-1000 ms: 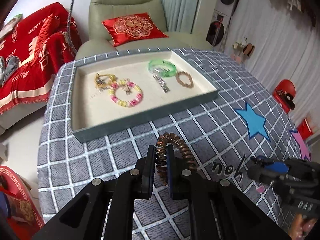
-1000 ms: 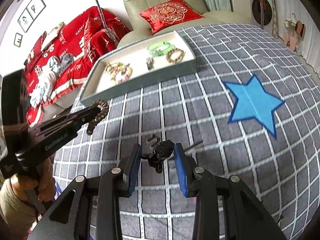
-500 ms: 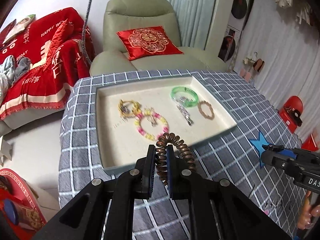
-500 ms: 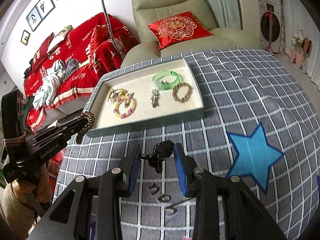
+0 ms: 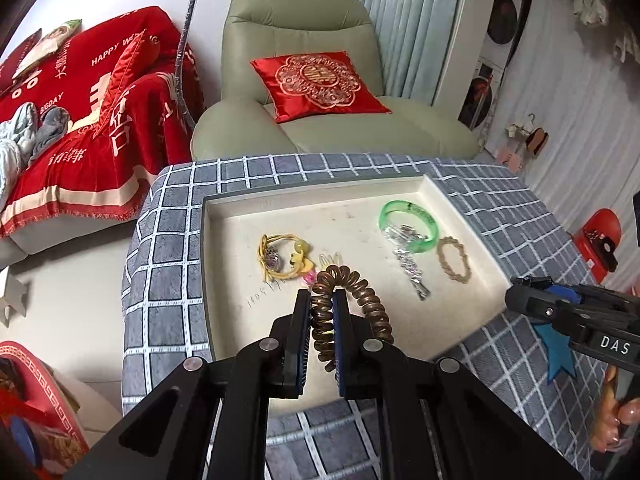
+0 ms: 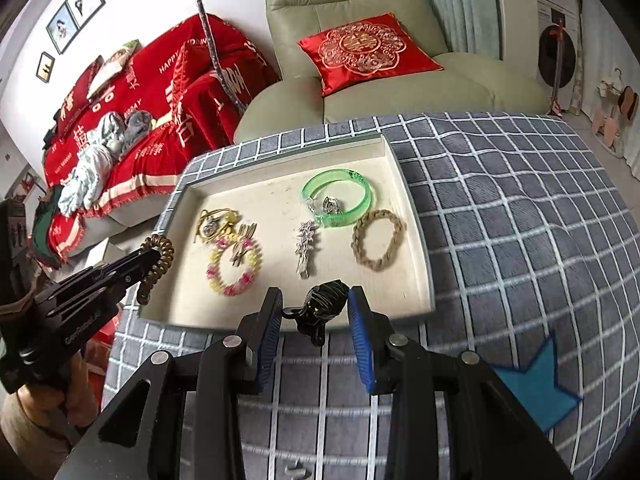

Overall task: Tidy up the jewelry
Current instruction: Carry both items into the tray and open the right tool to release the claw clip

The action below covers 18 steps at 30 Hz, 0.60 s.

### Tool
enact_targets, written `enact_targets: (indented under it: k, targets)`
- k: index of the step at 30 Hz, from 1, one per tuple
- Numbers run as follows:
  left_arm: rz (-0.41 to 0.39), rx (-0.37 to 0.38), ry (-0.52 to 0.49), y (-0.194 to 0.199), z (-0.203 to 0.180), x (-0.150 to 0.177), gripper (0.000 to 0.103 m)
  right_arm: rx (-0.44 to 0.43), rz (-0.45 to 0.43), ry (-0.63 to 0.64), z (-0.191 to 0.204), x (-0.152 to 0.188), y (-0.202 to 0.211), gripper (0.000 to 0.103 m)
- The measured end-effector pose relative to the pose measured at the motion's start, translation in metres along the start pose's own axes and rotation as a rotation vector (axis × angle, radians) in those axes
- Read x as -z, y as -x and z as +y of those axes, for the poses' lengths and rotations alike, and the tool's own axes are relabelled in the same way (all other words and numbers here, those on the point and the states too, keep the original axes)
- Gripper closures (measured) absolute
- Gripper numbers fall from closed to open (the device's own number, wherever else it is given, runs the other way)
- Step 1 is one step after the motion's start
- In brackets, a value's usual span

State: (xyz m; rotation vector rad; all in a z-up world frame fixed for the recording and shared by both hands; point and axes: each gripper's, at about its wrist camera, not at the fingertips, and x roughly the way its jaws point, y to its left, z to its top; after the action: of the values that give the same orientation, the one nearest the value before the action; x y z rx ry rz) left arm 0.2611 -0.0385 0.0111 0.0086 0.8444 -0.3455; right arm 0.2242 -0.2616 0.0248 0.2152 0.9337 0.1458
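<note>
A cream-lined tray (image 5: 320, 189) (image 6: 421, 240) sits on the checked tablecloth. It holds a green bangle (image 6: 340, 200), a beige braided bracelet (image 6: 378, 246), a silver hair clip (image 6: 306, 250), a yellow cord bracelet (image 5: 276, 256) and a pink-and-yellow bead bracelet (image 6: 234, 268). My left gripper (image 5: 321, 300) is shut on a brown coil hair tie (image 5: 362, 298) above the tray's near left part. It also shows in the right wrist view, left gripper (image 6: 154, 256). My right gripper (image 6: 316, 300) is shut on a black claw clip (image 6: 324, 304) over the tray's near rim.
A blue star patch (image 6: 532, 388) lies on the cloth at the right. Small loose hairpins (image 6: 296, 472) lie near the front. Beyond the table stand a green armchair (image 5: 304, 32) with a red cushion and a sofa under a red throw (image 5: 80, 120). The table edge drops off on the left.
Both grippers have travelled across the cloth toward the tray with their items still held. The hair tie now hangs over the tray and the claw clip over its near rim.
</note>
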Motion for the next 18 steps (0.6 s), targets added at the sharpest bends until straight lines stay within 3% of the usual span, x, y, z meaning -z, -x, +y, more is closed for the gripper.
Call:
enact_targets:
  k: [18]
  targets:
    - [0.086, -0.073, 0.025, -0.056, 0.004, 0.002, 0.077, 0.056, 0.05, -0.003, -0.008, -0.022, -0.07, 0.067]
